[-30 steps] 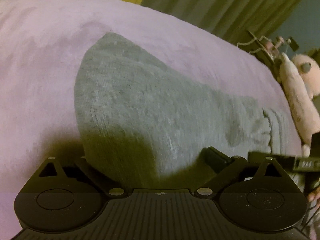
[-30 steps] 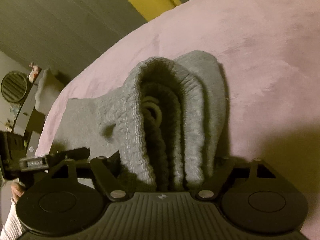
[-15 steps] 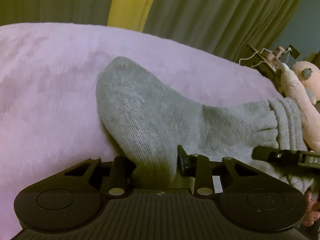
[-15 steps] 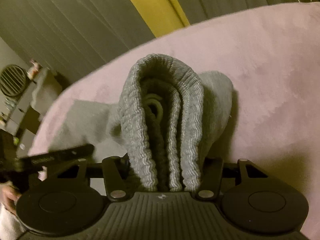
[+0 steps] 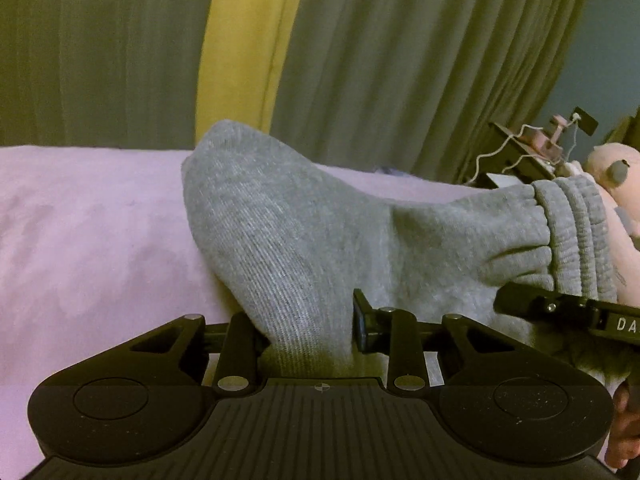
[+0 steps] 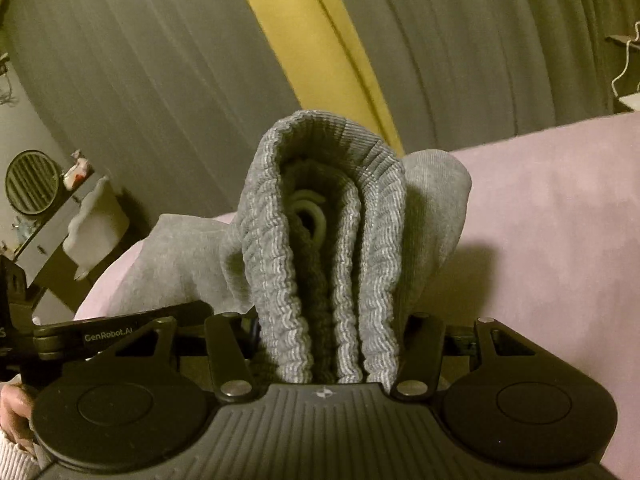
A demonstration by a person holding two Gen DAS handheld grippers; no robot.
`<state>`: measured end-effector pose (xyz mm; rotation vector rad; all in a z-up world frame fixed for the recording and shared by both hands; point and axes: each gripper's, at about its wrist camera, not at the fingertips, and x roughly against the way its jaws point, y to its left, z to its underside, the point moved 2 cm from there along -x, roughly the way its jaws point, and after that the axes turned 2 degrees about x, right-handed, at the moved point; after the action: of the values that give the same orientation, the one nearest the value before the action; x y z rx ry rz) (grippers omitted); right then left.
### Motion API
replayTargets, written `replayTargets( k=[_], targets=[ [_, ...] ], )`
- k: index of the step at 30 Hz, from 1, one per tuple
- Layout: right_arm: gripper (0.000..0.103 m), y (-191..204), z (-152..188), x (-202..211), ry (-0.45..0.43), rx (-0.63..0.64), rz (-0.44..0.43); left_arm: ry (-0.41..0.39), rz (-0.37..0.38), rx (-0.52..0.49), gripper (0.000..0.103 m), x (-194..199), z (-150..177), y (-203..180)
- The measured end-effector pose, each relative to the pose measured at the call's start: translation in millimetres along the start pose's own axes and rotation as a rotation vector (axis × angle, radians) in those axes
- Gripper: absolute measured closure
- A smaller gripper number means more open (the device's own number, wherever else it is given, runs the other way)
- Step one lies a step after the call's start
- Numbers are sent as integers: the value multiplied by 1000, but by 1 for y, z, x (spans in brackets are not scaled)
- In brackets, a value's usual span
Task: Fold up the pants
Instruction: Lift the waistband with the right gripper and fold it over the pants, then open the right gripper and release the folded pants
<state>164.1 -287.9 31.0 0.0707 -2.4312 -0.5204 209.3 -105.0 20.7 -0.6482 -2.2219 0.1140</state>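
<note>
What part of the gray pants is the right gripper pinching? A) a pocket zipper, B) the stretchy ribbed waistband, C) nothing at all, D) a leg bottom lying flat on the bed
B: the right gripper is shut on the pants, with the bunched ribbed waistband and its drawstring loop standing up between its fingers.

I see both fisheye views dim and grainy, with a warm yellowish cast. The curtains [image 5: 400,60] bow strongly toward the dark vignetted corners, and in the right view they smear slightly. Soft shadow pools on the pink blanket [image 6: 540,220] beside the grey pants [image 6: 320,240]; nothing glares.
</note>
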Motion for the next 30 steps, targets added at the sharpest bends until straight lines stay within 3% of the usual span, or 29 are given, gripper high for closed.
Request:
replayTargets(
  k=[5,7,9,12,14,15,17,18,20,22,23,26,28,30],
  targets=[
    [48,-13,-16,-31,15,30,62,47,-44,28,67,-48,3,2],
    [46,-19,-17,-49,44,42,84,63,-110,33,57,-64,8,8],
    [42,-33,-13,-63,94,67,128,78,-132,40,39,-71,11,19],
    [33,-54,-7,-63,116,98,216,34,-155,76,28,-52,10,37],
    [26,-61,-4,-46,63,83,251,-35,-231,100,26,-29,12,47],
    [23,-61,-3,-33,11,98,305,-60,-232,115,25,-18,15,48],
    [23,-52,1,-8,-95,135,371,-81,-171,163,23,2,26,48],
    [24,-45,5,5,-141,145,347,-76,-118,191,19,9,33,45],
    [29,-29,12,20,-158,152,213,-54,-13,227,15,14,49,36],
    [61,-15,25,24,-141,157,130,-22,19,214,15,12,65,33],
    [65,-5,31,19,-118,168,119,0,4,181,15,8,73,31],
    [70,-7,49,0,-25,195,143,95,-107,138,14,-7,91,44],
    [96,-17,54,-11,32,211,202,81,-93,230,14,4,96,61],
    [97,-18,54,-4,33,231,223,46,-163,270,12,23,96,71]
  ],
)
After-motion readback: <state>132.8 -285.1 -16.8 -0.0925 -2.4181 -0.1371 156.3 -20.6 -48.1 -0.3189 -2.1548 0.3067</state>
